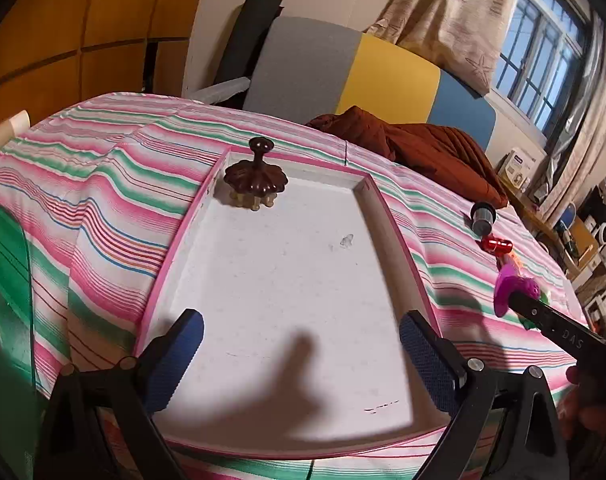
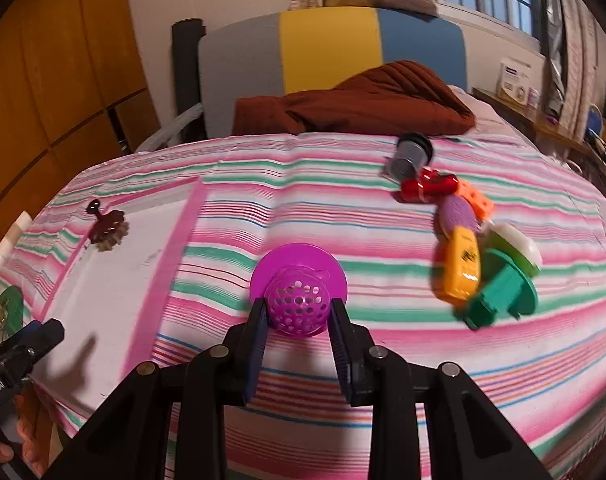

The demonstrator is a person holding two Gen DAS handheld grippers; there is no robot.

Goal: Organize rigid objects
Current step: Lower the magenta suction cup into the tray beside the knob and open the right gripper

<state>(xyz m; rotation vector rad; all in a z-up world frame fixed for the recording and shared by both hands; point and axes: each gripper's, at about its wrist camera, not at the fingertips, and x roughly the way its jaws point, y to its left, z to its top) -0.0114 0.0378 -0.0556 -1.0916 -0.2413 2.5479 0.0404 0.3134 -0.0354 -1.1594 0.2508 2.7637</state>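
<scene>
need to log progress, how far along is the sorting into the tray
Early on. Done: only the brown stamp sits in the white tray. In hand: the right tool is shut on the purple strainer, still over the bedspread. The left tool is open. Left: the cluster of toys on the bed.

A home bedroom: striped bedsheet [image 2: 343,208], padded headboard [image 2: 331,48], curtained window [image 1: 543,60].

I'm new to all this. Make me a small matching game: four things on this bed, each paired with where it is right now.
Things:
1. purple strainer
2. brown knobbed lid
3. red cylinder
4. rust-brown blanket

Places:
A. in the white tray's far corner
B. bunched by the headboard
C. between the right gripper's fingers
D. on the striped sheet, in the toy pile

Pairs: 1-C, 2-A, 3-D, 4-B
</scene>
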